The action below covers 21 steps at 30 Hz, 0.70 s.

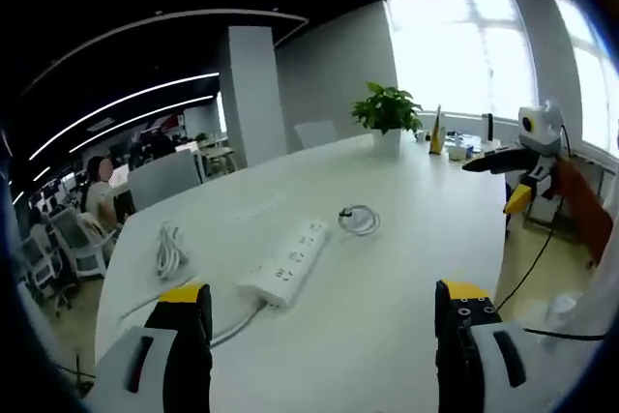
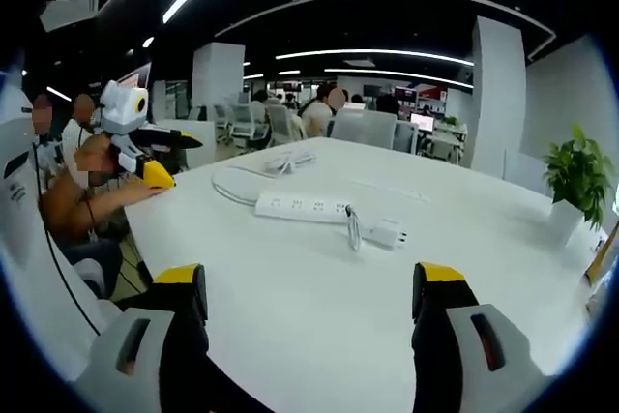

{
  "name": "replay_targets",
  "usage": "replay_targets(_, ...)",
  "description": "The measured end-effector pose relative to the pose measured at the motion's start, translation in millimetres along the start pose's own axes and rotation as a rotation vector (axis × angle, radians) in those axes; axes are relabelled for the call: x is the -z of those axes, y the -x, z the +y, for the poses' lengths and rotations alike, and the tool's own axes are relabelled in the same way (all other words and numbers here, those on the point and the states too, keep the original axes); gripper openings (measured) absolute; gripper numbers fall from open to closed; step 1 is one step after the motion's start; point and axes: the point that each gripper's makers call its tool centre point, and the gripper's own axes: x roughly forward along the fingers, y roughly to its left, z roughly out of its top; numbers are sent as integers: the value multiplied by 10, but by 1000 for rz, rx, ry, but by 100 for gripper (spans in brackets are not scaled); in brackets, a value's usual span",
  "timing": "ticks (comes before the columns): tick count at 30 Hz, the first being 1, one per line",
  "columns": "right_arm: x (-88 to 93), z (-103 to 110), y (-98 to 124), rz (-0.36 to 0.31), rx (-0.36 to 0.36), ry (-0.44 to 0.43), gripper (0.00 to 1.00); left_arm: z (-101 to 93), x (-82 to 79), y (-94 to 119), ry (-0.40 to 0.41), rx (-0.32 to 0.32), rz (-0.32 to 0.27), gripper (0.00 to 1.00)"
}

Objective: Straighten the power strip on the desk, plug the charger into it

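both grippers, left gripper (image 1: 324,321) and right gripper (image 2: 308,302), hover spread wide and empty above my white desk (image 2: 319,336). power strip (image 1: 285,263) lies mid-desk at a slant, charger (image 2: 385,232) touching it. i risk snagging its coiled cable (image 1: 359,220) and dragging both.

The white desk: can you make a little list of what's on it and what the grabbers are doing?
Desk: round white table
Power strip: long white plastic power strip, lying flat
Charger: white charger with coiled cable, beside the strip, unplugged
Extra cable: white bundled cable
Plant: green potted plant
Left gripper: open, holding nothing
Right gripper: open, holding nothing
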Motion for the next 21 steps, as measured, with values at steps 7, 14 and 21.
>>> replay_targets(7, -57, 79, -29, -4, -21, 14, 86, 56, 34, -170, 3, 19, 27, 96)
replay_targets(14, -88, 191, -91, -4, -51, 26, 86, 150, 72, -447, 4, 63, 77, 96)
replay_targets(21, -67, 311, -116, 20, -80, 34, 85, 215, 166, -715, -19, 99, 114, 96)
